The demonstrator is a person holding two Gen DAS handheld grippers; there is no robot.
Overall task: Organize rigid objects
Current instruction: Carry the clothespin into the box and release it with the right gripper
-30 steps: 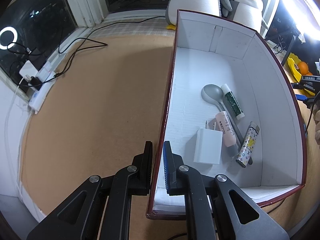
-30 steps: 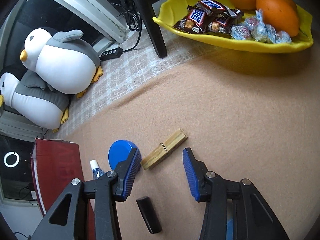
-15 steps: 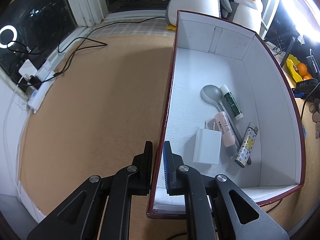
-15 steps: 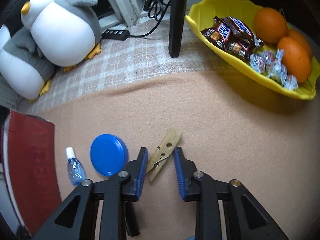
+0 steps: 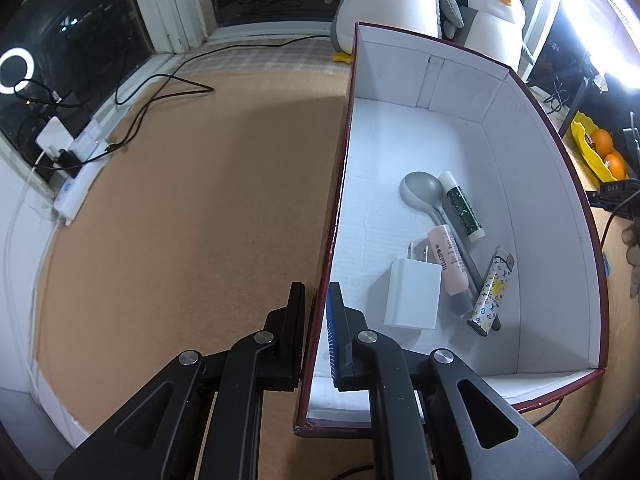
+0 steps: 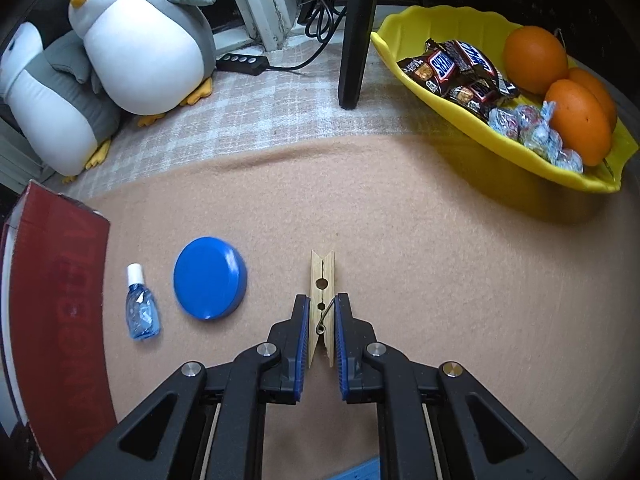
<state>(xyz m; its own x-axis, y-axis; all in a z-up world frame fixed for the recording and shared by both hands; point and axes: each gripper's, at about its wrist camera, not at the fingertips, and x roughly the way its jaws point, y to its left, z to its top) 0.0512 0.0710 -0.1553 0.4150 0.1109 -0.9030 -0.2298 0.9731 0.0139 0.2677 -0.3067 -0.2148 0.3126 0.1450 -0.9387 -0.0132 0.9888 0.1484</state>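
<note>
While blurred box (image 6: 60, 280) lettering stays unreadable, wrappers (image 6: 452, 66) read "SNICKERS".

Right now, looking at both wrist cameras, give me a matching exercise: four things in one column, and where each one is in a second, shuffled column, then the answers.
Things:
1. wooden clothespin
2. white charger plug
3. oranges
4. box wall

Places:
A. in the yellow bowl
B. clamped in the left gripper
C. between the pads of the right gripper
D. lying inside the box beside a pink tube

Pairs: 1-C, 2-D, 3-A, 4-B
</note>
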